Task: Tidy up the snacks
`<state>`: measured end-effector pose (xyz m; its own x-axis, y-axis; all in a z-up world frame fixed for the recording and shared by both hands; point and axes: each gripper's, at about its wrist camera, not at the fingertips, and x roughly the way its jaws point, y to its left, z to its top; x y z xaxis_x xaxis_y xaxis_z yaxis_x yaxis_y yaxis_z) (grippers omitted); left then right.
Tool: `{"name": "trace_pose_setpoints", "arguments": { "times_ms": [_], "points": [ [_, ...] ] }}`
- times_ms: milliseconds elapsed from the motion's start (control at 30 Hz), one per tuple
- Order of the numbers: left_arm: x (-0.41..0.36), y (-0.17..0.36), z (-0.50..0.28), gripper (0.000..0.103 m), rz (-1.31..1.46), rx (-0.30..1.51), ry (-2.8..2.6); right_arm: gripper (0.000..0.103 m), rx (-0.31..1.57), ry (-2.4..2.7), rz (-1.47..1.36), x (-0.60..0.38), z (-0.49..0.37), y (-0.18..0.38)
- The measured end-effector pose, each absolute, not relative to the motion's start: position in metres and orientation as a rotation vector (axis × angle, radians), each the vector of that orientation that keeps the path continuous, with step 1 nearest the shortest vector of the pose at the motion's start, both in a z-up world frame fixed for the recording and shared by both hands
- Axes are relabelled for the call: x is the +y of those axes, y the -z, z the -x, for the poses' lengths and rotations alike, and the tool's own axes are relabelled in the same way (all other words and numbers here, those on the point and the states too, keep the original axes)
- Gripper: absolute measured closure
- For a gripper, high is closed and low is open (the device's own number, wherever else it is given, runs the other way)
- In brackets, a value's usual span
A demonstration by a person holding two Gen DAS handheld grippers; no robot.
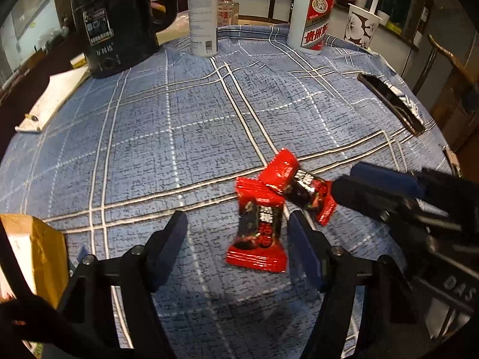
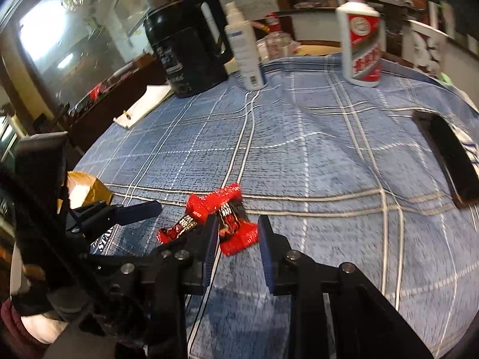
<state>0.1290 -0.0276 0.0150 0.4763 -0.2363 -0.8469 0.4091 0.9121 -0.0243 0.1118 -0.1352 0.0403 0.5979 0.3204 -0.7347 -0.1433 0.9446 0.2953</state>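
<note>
Two red-and-black wrapped candies lie overlapping on the blue checked tablecloth (image 1: 179,137). The nearer candy (image 1: 257,233) rests between the fingers of my left gripper (image 1: 238,239), which is open; the packet sits close to the right-hand finger, with a wide gap on the other side. The second candy (image 1: 299,185) lies across its far end. In the right wrist view this second candy (image 2: 235,227) lies between the narrowly parted jaws of my right gripper (image 2: 238,236), resting on the cloth with the pads not pressing it. The first candy (image 2: 179,227) shows to the left, beside the left gripper (image 2: 143,209).
At the far edge stand a black kettle (image 1: 113,24), a white pump bottle (image 1: 203,21), a white bottle with a red label (image 1: 311,21) and a paper cup (image 1: 360,25). A dark flat object (image 1: 392,104) lies right, white paper (image 1: 57,98) left, a yellow-brown box (image 1: 39,251) near left.
</note>
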Motion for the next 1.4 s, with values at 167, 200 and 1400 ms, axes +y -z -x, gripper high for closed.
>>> {"name": "trace_pose_setpoints", "arguments": {
  "times_ms": [167,200,1400],
  "points": [
    [-0.033,-0.014,-0.126,0.032,-0.230,0.970,0.414,0.076,0.933,-0.281,-0.126,-0.117,-0.129,-0.033],
    [-0.035,-0.014,-0.124,0.032,-0.234,0.963,0.423,0.076,0.937,-0.286,-0.104,-0.110,-0.132,-0.033],
    [-0.024,-0.043,-0.065,0.077,-0.166,0.873,0.438,0.080,0.900,-0.222,-0.231,-0.135,-0.084,-0.043]
  ]
}}
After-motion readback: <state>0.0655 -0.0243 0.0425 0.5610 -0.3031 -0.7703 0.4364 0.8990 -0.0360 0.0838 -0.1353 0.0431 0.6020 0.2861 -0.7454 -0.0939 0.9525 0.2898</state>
